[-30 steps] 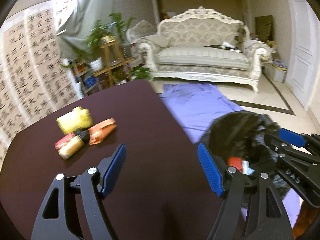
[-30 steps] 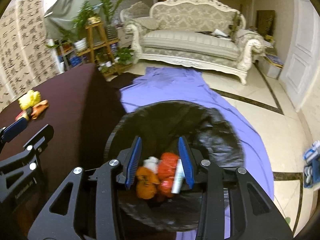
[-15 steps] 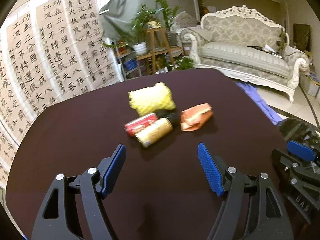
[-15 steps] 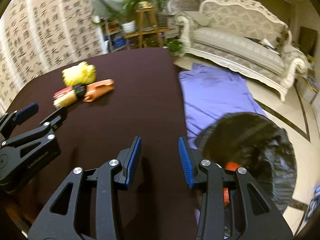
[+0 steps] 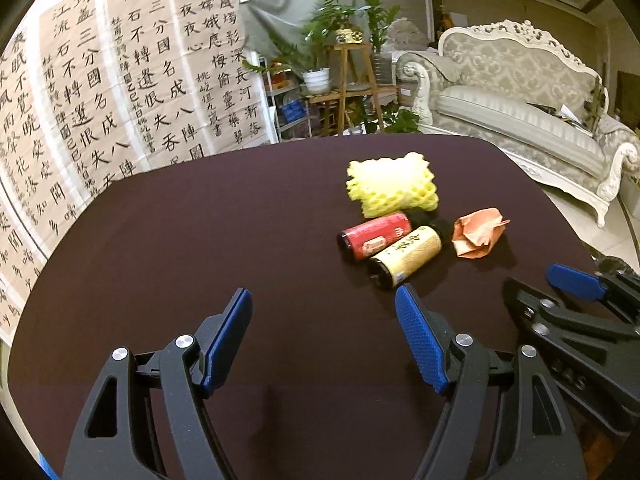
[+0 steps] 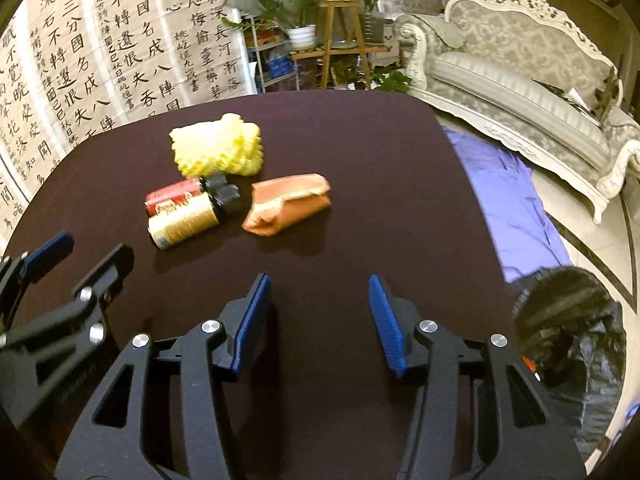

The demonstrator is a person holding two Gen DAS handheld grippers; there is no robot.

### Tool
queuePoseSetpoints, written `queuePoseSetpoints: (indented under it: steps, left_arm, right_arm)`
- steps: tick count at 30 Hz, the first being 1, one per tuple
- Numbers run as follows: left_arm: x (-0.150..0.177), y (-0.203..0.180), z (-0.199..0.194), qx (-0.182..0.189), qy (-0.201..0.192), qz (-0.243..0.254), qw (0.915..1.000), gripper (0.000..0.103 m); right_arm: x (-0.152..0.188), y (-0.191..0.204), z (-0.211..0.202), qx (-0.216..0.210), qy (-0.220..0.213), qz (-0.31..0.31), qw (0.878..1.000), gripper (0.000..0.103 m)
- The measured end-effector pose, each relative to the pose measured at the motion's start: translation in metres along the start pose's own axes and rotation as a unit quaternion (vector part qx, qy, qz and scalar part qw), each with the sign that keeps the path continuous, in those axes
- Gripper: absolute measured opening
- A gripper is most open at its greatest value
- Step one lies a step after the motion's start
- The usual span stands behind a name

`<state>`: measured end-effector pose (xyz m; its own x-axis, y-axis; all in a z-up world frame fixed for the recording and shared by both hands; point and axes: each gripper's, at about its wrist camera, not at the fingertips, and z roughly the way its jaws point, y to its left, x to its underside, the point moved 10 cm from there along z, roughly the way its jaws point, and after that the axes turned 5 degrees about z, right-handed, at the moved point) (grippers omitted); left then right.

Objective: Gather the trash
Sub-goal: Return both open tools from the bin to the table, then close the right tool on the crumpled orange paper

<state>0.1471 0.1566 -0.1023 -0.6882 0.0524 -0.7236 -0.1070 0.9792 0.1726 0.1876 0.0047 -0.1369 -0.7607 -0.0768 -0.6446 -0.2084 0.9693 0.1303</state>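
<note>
Trash lies on the dark round table [image 5: 200,240]: a yellow foam net [image 5: 391,184], a red bottle [image 5: 374,235], a yellow bottle [image 5: 406,257] and a crumpled orange wrapper [image 5: 478,233]. The same items show in the right wrist view: foam net [image 6: 218,145], red bottle [image 6: 174,195], yellow bottle [image 6: 184,220], wrapper [image 6: 288,204]. My left gripper [image 5: 324,308] is open and empty, short of the bottles. My right gripper [image 6: 318,292] is open and empty, in front of the wrapper. The black trash bag [image 6: 572,328] sits off the table's right edge.
A purple sheet [image 6: 508,196] covers the floor to the right of the table. A white sofa [image 5: 520,108] and a plant stand [image 5: 348,80] stand behind. Calligraphy sheets [image 5: 100,92] hang at the left.
Both grippers swung left from over the trash bag to face the trash on the table. The right gripper's jaws have opened wider. The items now appear closer.
</note>
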Motion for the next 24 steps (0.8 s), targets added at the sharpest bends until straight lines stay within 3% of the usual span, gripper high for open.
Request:
queuePoseSetpoints:
  steps: [7, 14, 20, 24]
  left_arm:
    - [0.002, 0.006, 0.002, 0.013, 0.007, -0.023, 0.9996, 0.072]
    - [0.002, 0.007, 0.002, 0.018, 0.007, -0.026, 0.9995, 0.072]
    - [0.002, 0.019, 0.003, 0.012, 0.011, -0.035, 0.9993, 0.073]
    - [0.001, 0.025, 0.006, 0.012, 0.013, -0.041, 0.999, 0.073]
  right_arm:
    - [-0.018, 0.011, 0.019, 0.013, 0.006, -0.003, 1.0, 0.067]
    - [-0.026, 0.009, 0.027, 0.018, 0.009, -0.004, 1.0, 0.067]
    - [-0.027, -0.02, 0.023, 0.051, 0.006, 0.022, 0.998, 0.067]
    - [-0.028, -0.023, 0.023, 0.043, 0.005, 0.039, 0.998, 0.067]
